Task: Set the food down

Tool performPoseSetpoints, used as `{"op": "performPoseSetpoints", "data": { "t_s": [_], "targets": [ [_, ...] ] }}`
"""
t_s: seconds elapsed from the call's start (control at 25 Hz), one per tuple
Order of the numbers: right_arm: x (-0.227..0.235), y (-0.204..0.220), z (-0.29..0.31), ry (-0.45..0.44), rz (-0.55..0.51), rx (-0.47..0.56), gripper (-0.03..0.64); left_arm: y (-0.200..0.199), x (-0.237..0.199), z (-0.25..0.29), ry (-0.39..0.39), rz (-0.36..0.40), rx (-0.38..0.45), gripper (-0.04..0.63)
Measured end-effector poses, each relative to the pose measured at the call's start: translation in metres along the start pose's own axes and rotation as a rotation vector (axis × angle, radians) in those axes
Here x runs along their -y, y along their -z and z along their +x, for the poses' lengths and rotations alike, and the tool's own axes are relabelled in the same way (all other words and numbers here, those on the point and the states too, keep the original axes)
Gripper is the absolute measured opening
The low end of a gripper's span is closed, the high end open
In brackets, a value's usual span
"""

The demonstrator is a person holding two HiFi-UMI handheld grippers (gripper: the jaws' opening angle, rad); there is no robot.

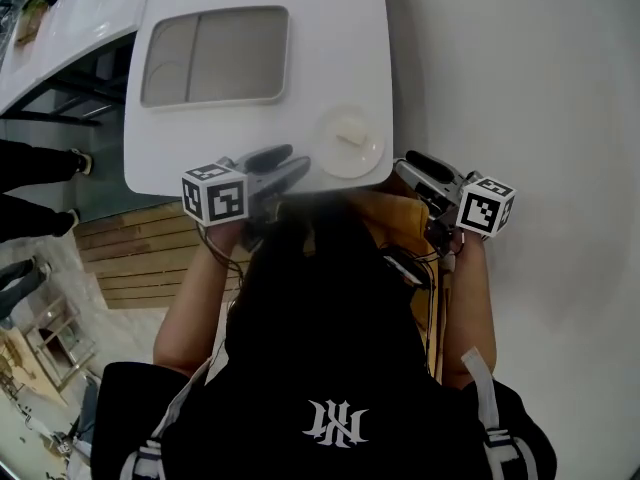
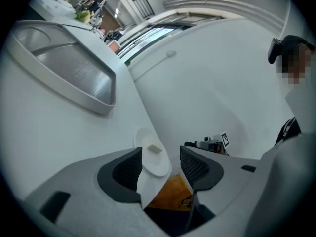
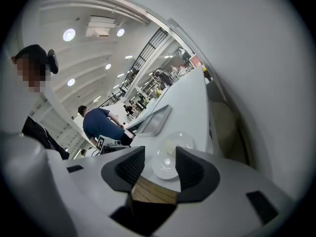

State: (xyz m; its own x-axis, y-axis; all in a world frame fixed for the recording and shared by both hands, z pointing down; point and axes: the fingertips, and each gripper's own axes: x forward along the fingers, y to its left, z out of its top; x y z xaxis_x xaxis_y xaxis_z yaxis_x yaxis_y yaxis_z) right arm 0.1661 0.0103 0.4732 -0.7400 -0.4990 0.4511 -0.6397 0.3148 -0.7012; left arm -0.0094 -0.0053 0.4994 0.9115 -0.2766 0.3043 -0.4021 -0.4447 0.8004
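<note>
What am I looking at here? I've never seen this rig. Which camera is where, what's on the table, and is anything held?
There is no robot: a person holds a hand-held gripper in each hand, each carrying a marker cube. The head view comes from a camera on the person's head, looking steeply down. The other two views come from cameras riding on each gripper, looking along its jaws.

The left hand-held gripper and the right hand-held gripper both point at the near edge of a white table. On it sit a white plate with a small pale piece of food and, further back, a shallow tray.

Both pairs of jaws stand apart. The plate shows between them but rests on the table, so nothing is held.
</note>
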Motion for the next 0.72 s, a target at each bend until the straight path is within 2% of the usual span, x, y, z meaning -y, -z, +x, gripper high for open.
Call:
{"op": "performPoseSetpoints", "data": {
  "t_s": [0.16,0.44,0.56,0.64,0.72],
  "targets": [
    [0.032,0.004,0.017,-0.017,0.080,-0.113,0.178,0.006,-0.015,0.022,-0.070,-0.063,-0.090,0.215],
    [0.062,0.016,0.046,-0.096,0.183,-0.292,0.172,0.015,-0.025,0.048,-0.188,-0.082,-0.252,0.213],
    [0.071,0.024,0.053,-0.082,0.171,-0.359,0.170,0.016,-0.031,0.052,-0.215,-0.102,-0.280,0.213],
    [0.073,0.026,0.054,-0.082,0.180,-0.370,0.139,0.017,-0.033,0.053,-0.222,-0.118,-0.286,0.213],
    [0.072,0.026,0.054,-0.099,0.203,-0.371,0.134,0.018,-0.033,0.056,-0.213,-0.139,-0.295,0.213]
  ]
}}
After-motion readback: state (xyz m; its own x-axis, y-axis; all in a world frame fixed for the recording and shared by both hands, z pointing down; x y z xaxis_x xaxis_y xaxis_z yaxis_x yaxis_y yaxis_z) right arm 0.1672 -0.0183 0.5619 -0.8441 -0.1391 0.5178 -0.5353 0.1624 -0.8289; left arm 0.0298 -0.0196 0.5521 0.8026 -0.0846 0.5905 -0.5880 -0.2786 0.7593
